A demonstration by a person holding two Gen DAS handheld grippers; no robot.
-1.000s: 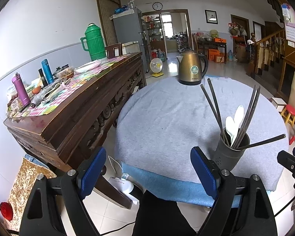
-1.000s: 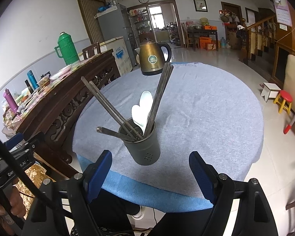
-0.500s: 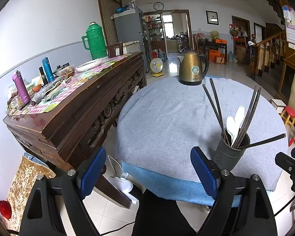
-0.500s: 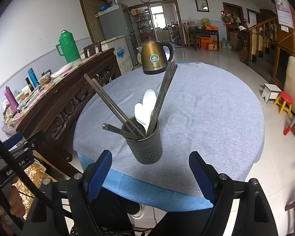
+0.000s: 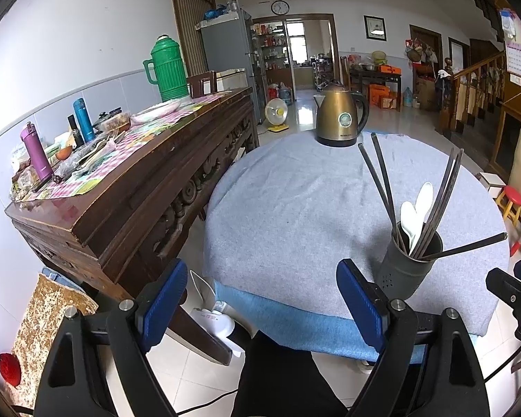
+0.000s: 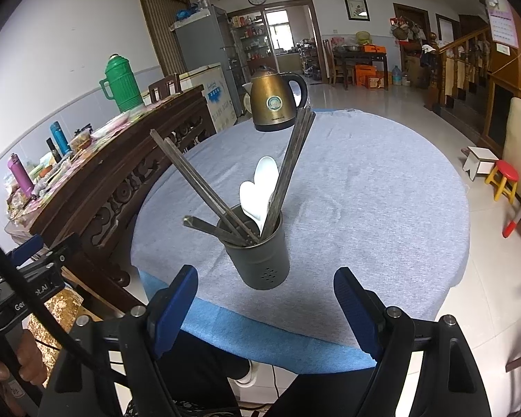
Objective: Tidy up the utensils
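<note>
Progress: dark chopsticks [image 6: 205, 191] and white spoons [image 6: 260, 187] all in grey metal holder [image 6: 260, 260] | grey-clothed table [image 6: 382, 191] bare, nothing left | left gripper [image 5: 260, 305], right gripper [image 6: 265, 304] wide open, empty

White walls, glossy tiled floor [image 5: 305, 118], carved wooden sideboard [image 5: 149, 187], wall clock [image 5: 280, 7].

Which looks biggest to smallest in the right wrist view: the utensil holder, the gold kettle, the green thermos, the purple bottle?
1. Utensil holder, though it is nearest the camera.
2. Gold kettle and green thermos look alike; no ranking.
3. Purple bottle.
</note>
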